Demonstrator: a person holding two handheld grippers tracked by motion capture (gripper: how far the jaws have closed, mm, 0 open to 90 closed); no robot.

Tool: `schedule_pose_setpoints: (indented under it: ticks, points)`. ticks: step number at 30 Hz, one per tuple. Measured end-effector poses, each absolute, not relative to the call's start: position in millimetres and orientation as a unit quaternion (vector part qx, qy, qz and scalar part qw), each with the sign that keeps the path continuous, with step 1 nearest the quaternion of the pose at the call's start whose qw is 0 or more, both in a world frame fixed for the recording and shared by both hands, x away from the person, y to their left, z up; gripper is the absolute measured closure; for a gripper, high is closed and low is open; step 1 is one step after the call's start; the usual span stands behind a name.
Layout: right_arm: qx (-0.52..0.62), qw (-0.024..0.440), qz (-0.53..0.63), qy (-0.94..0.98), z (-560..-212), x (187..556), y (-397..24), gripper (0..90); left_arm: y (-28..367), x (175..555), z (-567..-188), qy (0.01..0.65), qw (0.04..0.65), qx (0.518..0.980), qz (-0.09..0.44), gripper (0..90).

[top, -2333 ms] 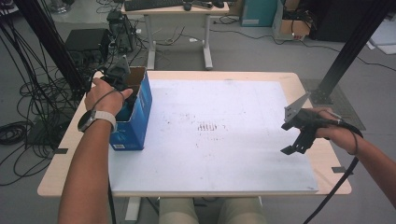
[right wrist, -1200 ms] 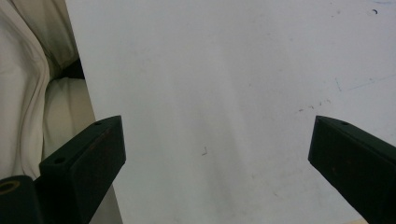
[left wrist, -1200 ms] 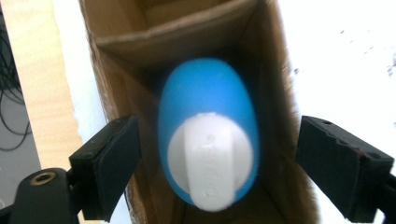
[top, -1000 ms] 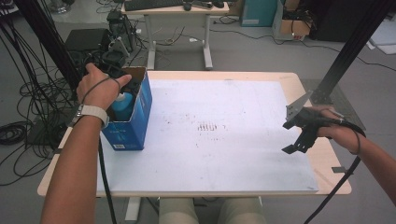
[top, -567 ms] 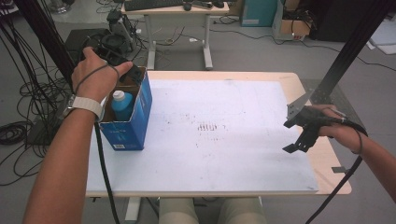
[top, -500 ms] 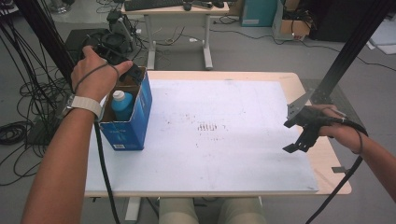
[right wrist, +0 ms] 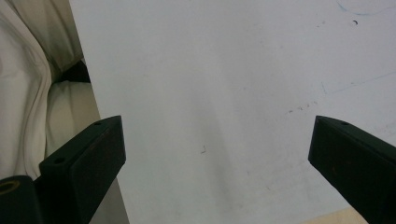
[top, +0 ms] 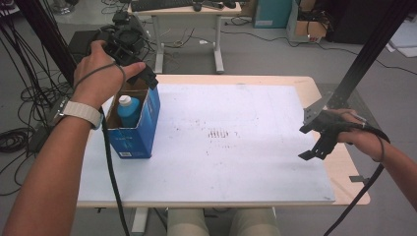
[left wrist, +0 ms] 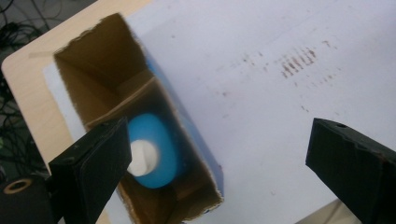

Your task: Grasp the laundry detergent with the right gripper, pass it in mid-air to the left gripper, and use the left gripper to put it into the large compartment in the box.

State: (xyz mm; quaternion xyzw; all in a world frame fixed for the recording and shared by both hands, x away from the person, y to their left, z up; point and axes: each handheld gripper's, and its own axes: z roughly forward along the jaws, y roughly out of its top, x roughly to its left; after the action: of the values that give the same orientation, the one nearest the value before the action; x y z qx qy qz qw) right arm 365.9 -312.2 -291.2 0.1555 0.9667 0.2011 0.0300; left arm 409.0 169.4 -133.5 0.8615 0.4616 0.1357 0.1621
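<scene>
A blue cardboard box (top: 134,132) stands open-topped at the table's left, and a blue bottle (top: 127,110) with a white cap is upright inside it. My left gripper (top: 146,77) hangs above the box's far end, open and empty. From the left gripper view I look down into the box (left wrist: 95,81) and onto the bottle (left wrist: 152,151), with the left gripper (left wrist: 219,135) spread wide above them. My right gripper (top: 302,142) hovers open over the right side of the white sheet. In the right gripper view the right gripper (right wrist: 217,130) has bare sheet between its jaws.
A white sheet (top: 231,132) with faint dark marks covers most of the wooden table (top: 346,169). A black frame pole (top: 366,51) rises behind the right edge. Cables lie on the floor at the left (top: 14,137). A desk (top: 184,12) stands farther back.
My left gripper has lifted up and back from inside the box, leaving the blue bottle standing there. The right gripper has stayed in place.
</scene>
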Motion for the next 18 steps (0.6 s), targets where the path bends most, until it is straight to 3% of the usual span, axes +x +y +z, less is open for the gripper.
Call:
schedule_pose_setpoints:
  ticks: [18]
  points:
    - [0.13,0.037,0.218,0.966,-294,369,-315,3.9,128,382,-152,0.342,0.168,0.918,0.104,6.6]
